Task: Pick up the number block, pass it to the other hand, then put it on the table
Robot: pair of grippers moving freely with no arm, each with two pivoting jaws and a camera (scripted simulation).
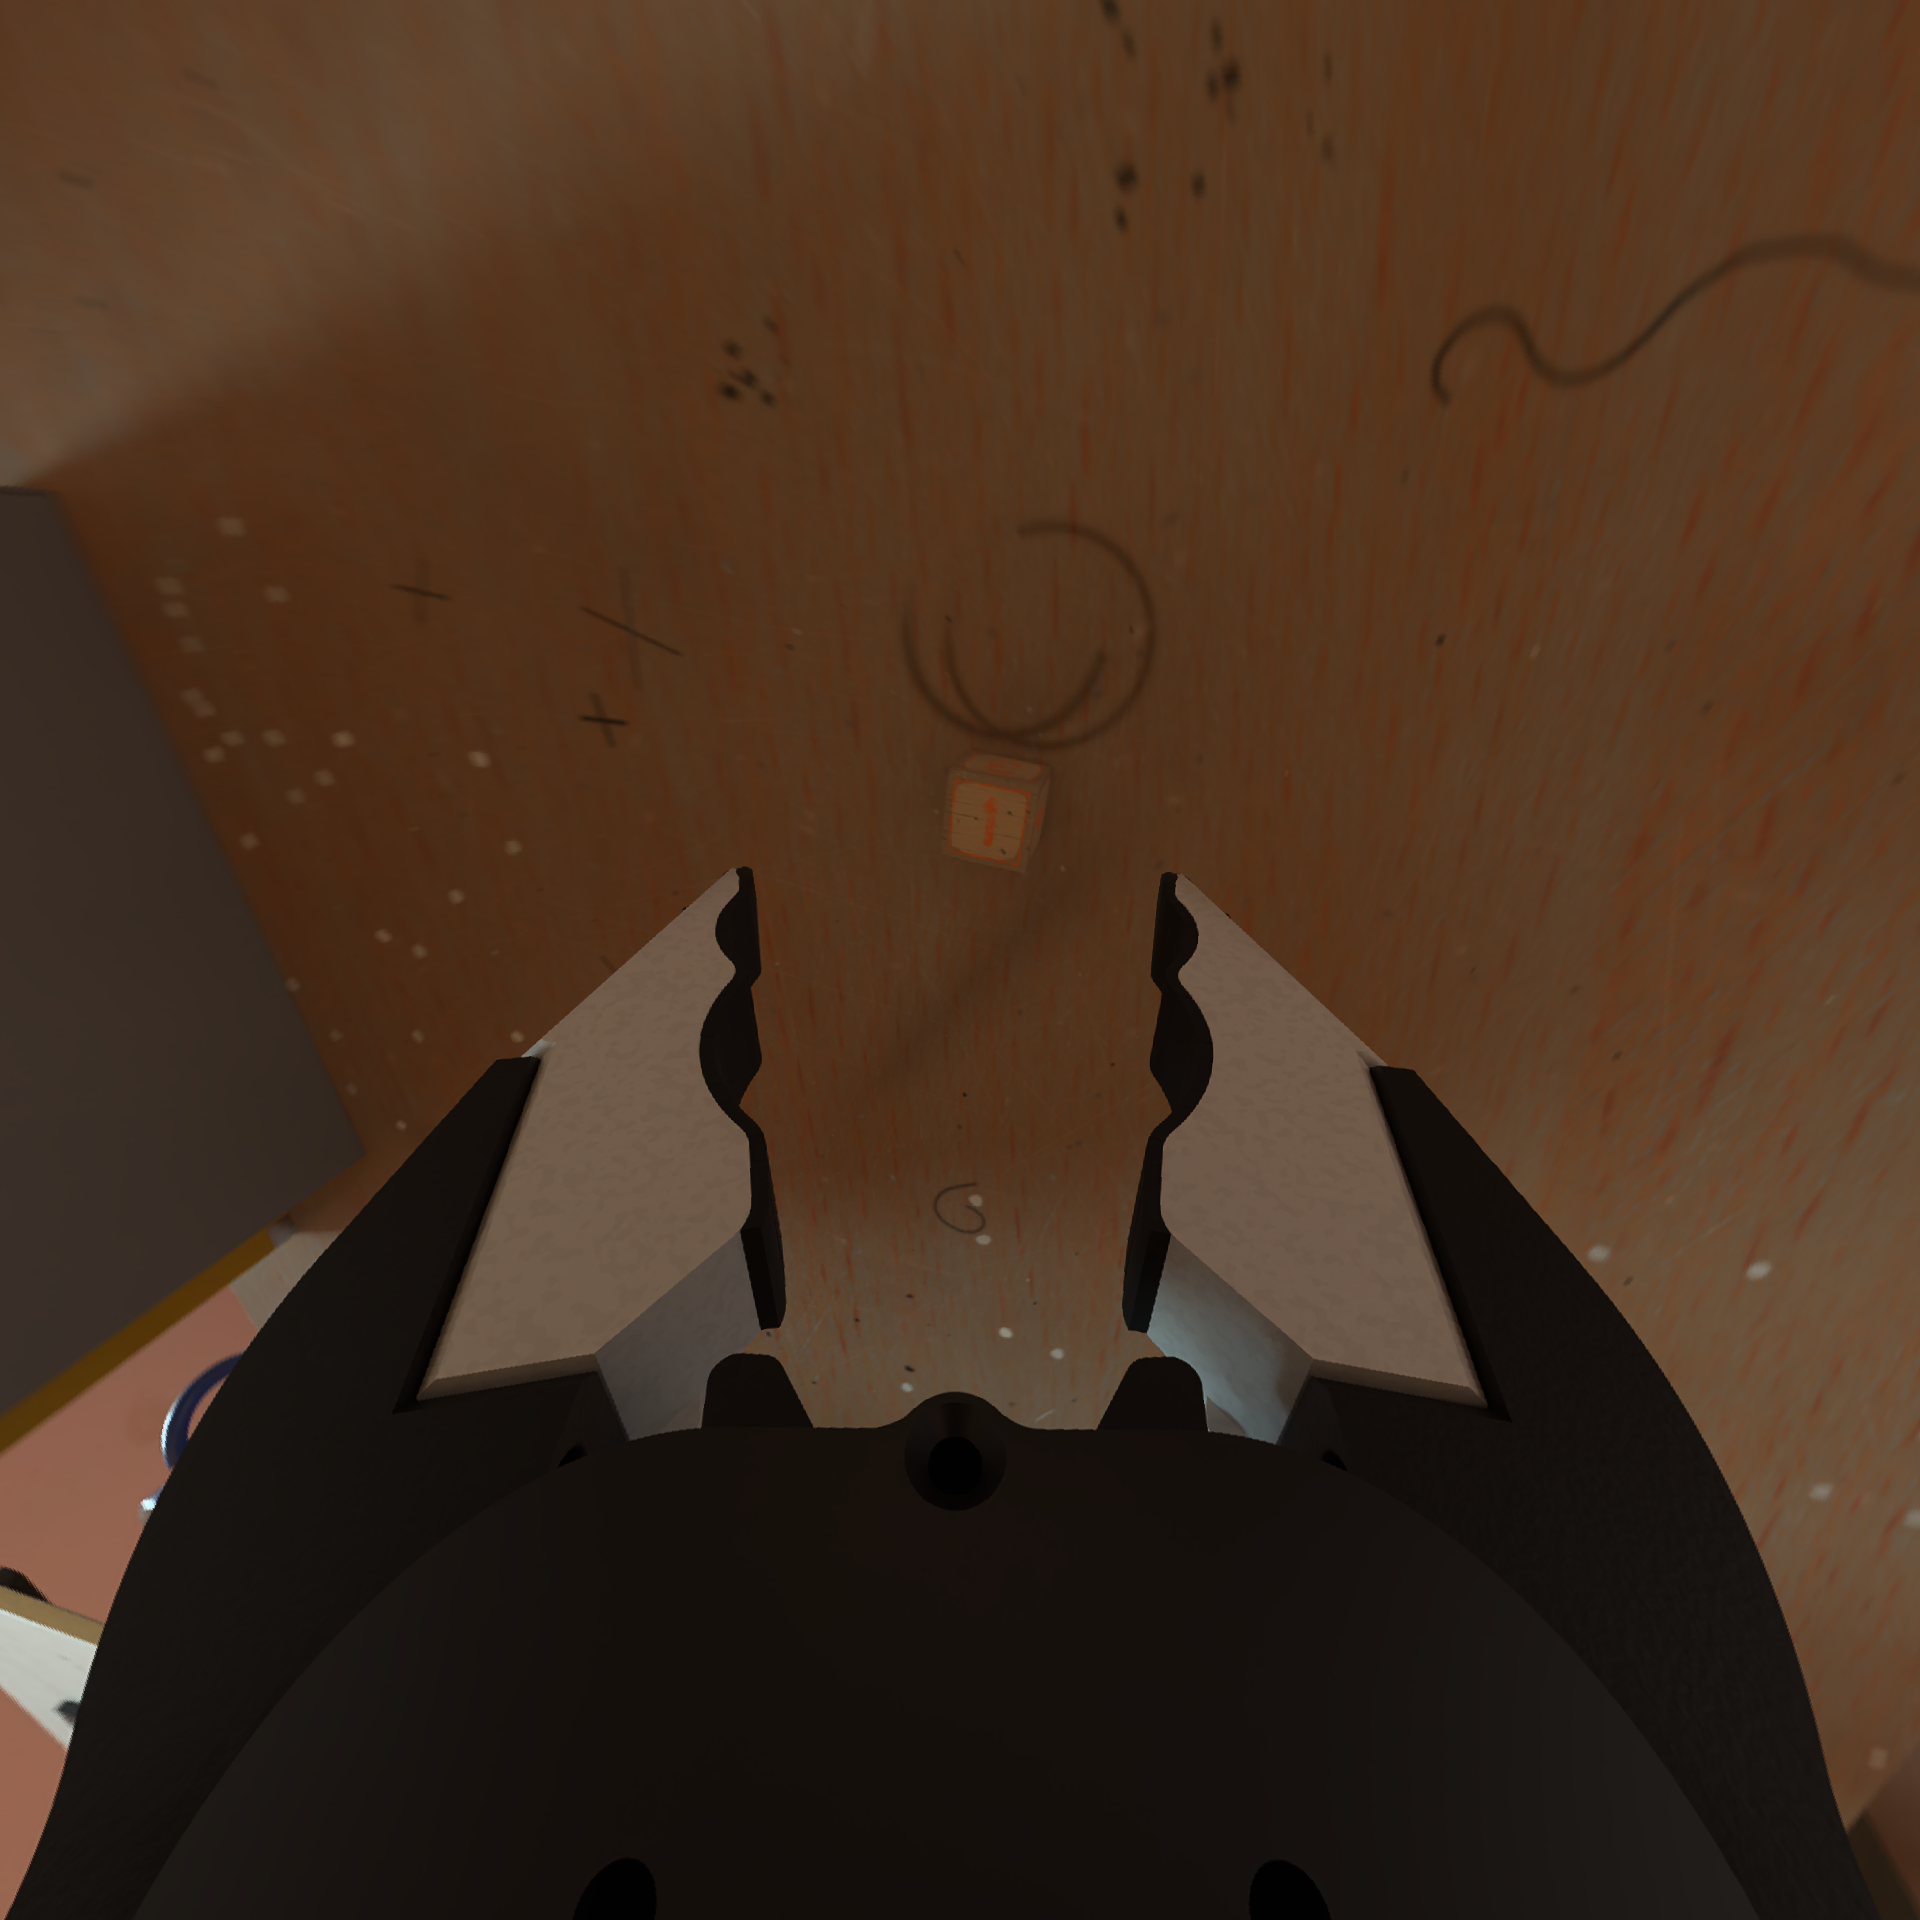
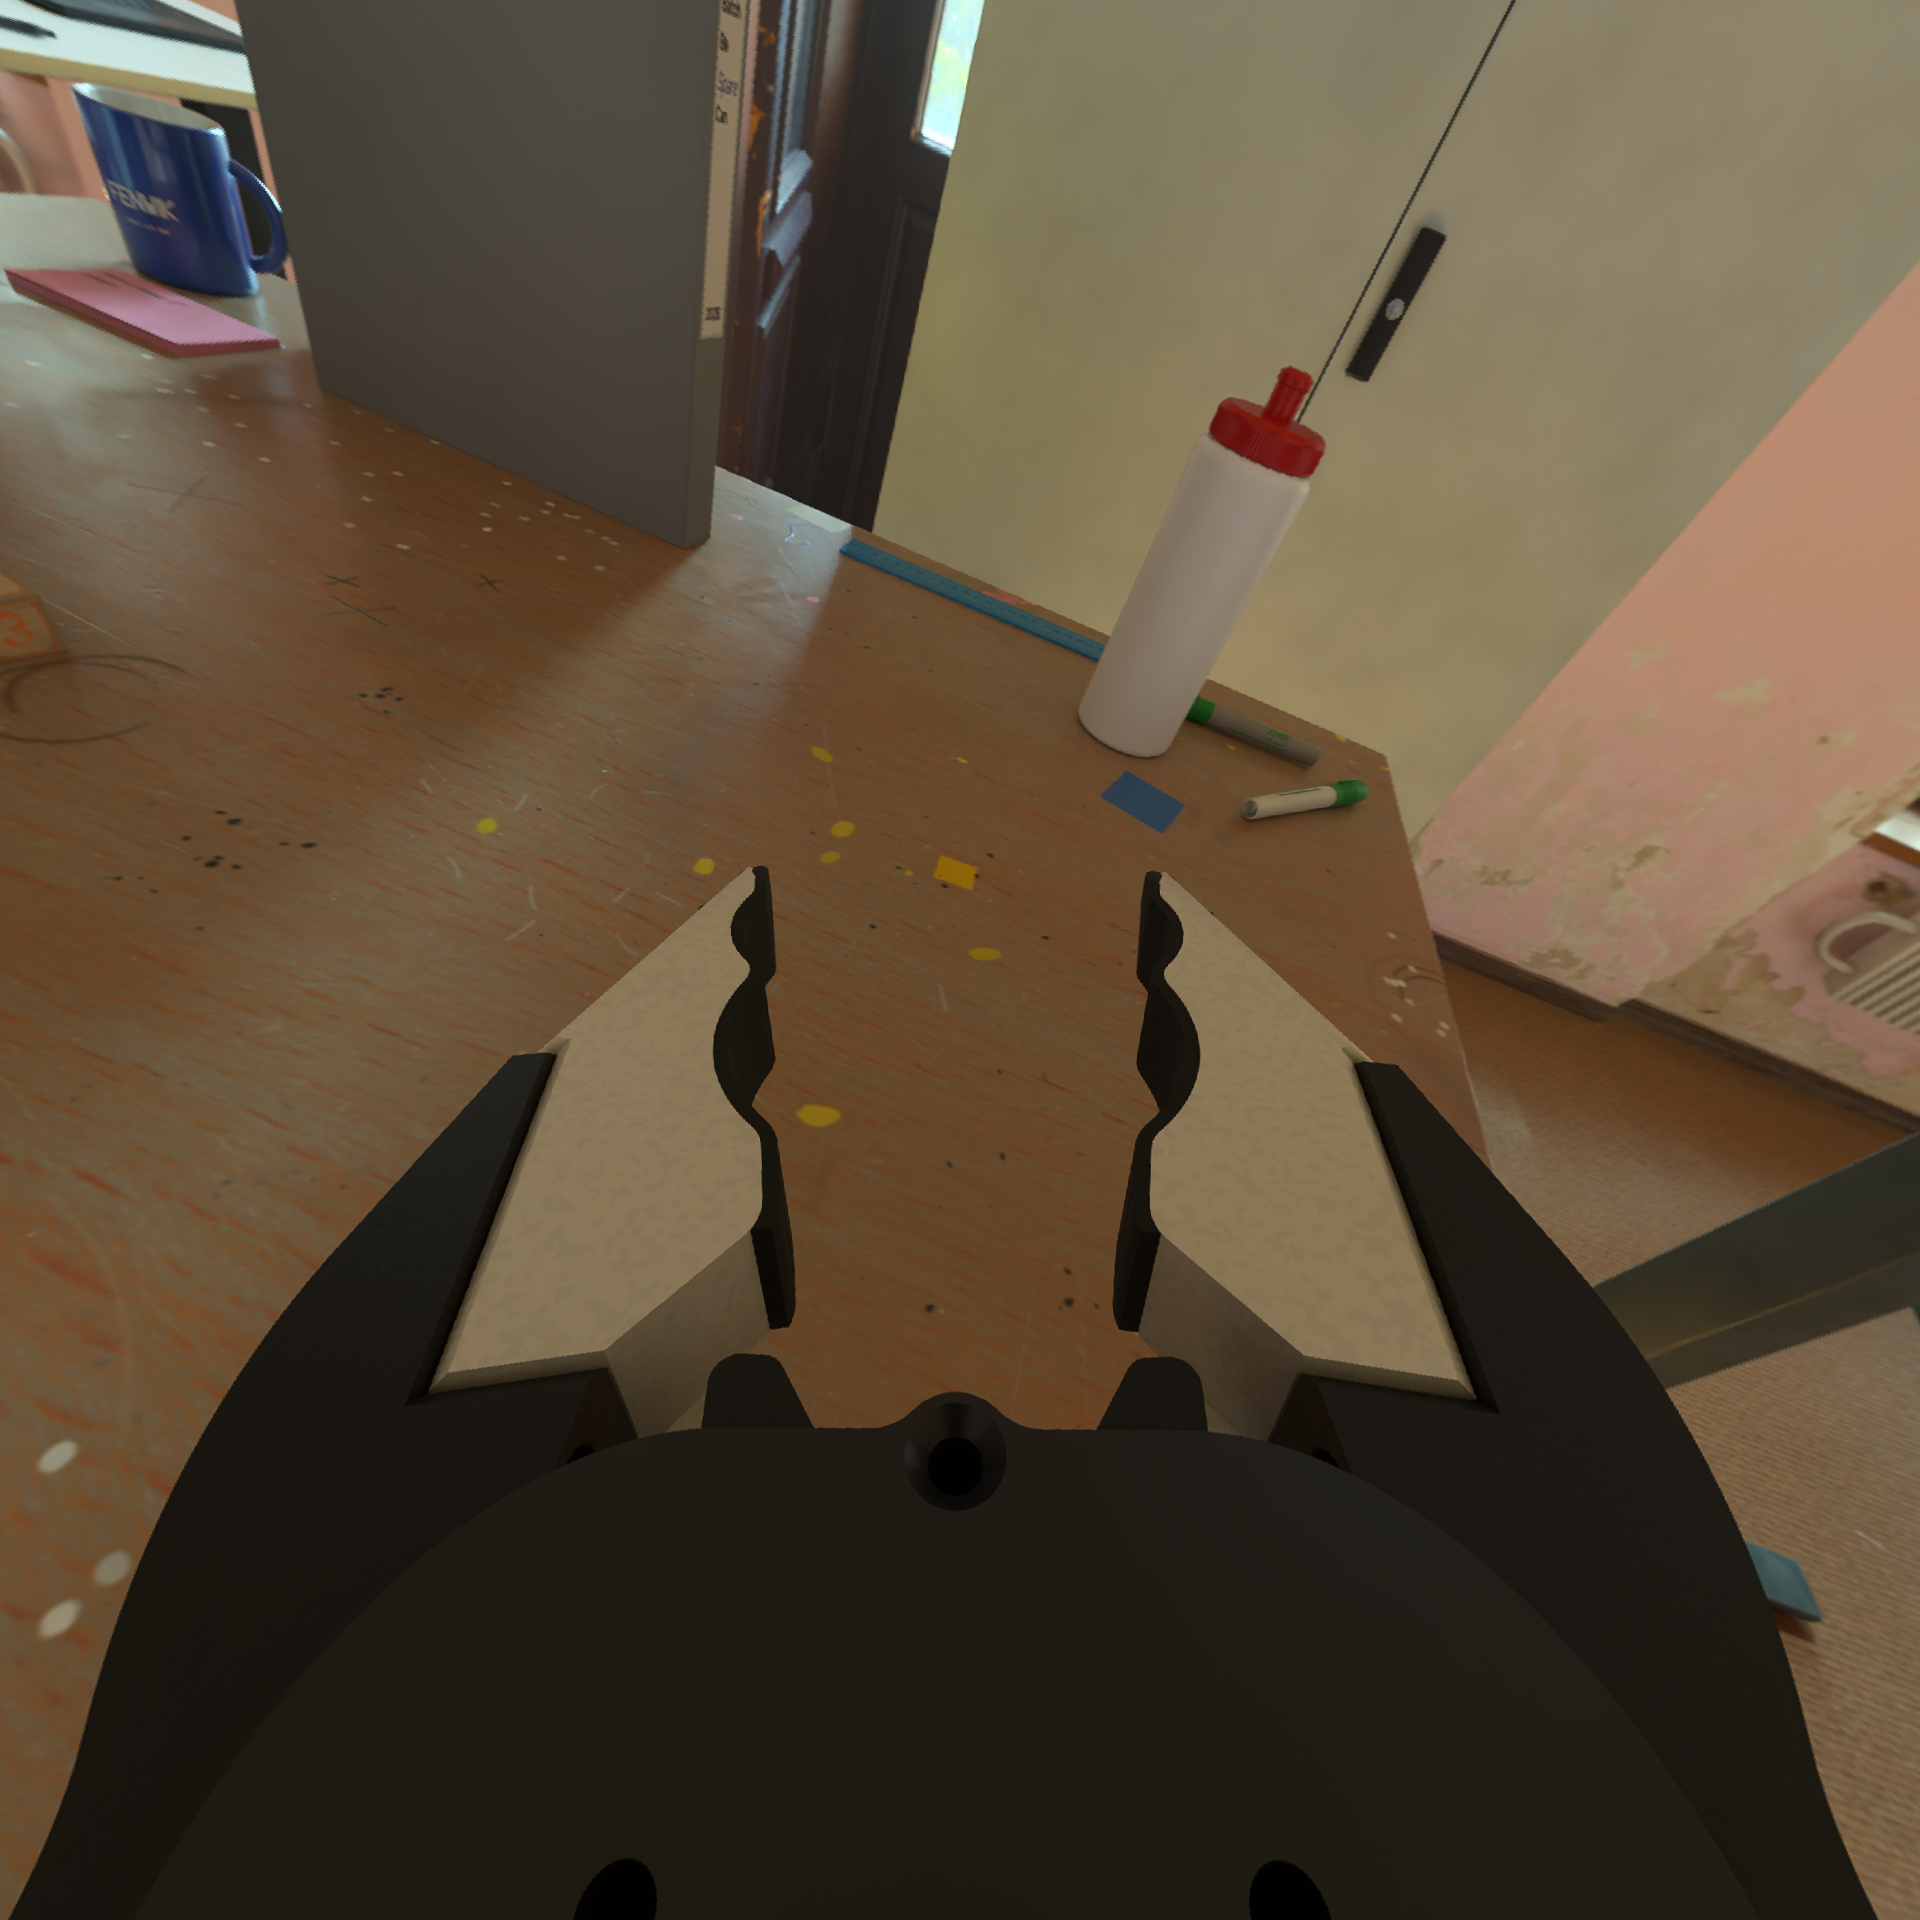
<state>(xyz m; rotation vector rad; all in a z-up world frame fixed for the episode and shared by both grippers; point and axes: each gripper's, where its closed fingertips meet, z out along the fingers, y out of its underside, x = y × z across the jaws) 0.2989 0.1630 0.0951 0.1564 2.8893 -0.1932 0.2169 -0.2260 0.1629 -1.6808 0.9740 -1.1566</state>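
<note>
A small wooden number block (image 1: 994, 816) with an orange-framed face lies on the wooden table (image 1: 1455, 727), just beyond a dark scribbled ring. My left gripper (image 1: 956, 875) is open and empty, high above the table, looking down; the block shows just past the gap between its fingertips. My right gripper (image 2: 954, 875) is open and empty, above the table farther right. The block shows as a sliver at the far left edge of the right wrist view (image 2: 19, 623).
A tall grey box (image 2: 499, 249) stands at the back; it also shows at the left in the left wrist view (image 1: 125, 935). A blue mug (image 2: 171, 192) and pink pad (image 2: 135, 312) lie back left. A white red-capped bottle (image 2: 1205, 571), two green markers (image 2: 1304, 800) and a blue ruler (image 2: 966, 597) sit near the right table edge.
</note>
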